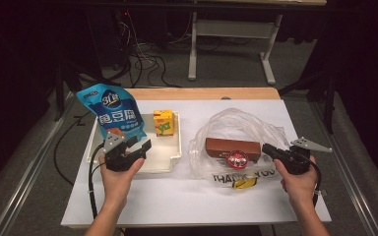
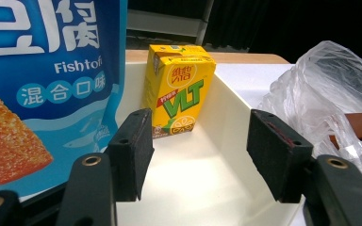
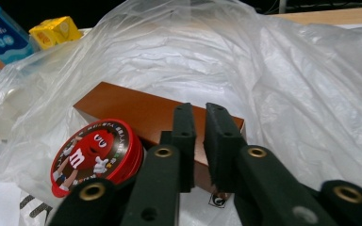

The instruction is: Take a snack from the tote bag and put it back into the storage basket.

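Observation:
A blue Fish tofu snack bag (image 1: 110,110) (image 2: 42,94) stands at the left end of a cream tray (image 1: 174,157) (image 2: 207,179), and a yellow VLT drink carton (image 1: 163,123) (image 2: 179,89) stands at its far side. My left gripper (image 1: 137,145) (image 2: 198,141) hangs open over the tray's near left, beside the blue bag, with nothing between its jaws. To the right lies a clear plastic bag (image 1: 241,123) (image 3: 287,70) holding a brown box (image 1: 232,146) (image 3: 141,108) and a red M&M's tin (image 1: 237,159) (image 3: 92,153). My right gripper (image 1: 268,149) (image 3: 199,122) is at the bag's right edge, jaws nearly together on the film.
A white sheet (image 1: 177,196) covers the table, with a wooden strip (image 1: 202,93) at the back edge. Something yellow (image 1: 243,183) lies by the bag's THANK YOU print. Cables (image 1: 142,59) and a white table frame (image 1: 226,34) are on the floor beyond.

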### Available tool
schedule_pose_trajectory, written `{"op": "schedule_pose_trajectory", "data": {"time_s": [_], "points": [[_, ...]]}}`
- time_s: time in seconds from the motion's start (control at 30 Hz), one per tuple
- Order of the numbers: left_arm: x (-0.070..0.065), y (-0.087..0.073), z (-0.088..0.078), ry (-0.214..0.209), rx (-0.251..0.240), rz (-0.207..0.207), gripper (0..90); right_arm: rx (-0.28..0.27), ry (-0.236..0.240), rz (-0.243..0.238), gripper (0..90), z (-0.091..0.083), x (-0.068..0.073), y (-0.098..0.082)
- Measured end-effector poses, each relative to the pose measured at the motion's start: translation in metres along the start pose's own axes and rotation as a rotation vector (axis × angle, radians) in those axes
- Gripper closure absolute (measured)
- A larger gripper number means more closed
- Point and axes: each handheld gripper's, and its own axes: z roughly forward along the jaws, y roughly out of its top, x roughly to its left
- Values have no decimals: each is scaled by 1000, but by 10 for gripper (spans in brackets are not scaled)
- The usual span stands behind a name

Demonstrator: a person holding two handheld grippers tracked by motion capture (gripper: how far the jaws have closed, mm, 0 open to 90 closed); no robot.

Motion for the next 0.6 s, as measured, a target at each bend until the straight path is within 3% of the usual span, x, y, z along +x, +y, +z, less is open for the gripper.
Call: {"op": "schedule_pose_trajectory", "data": {"time_s": [0.13,0.27,0.43,0.6], "points": [[1,-2,-1,5,-2,-11,421,-5,-11,-11,875,0,4,0],[1,-2,-3,10,0,0,423,0,26,-12,834,0,9,-1],[-1,-3,-3,13,-1,5,424,-14,51,-20,666,-2,25,-2],[-4,-4,-4,-1,3,6,418,6,37,-34,519,-3,42,-5]]}}
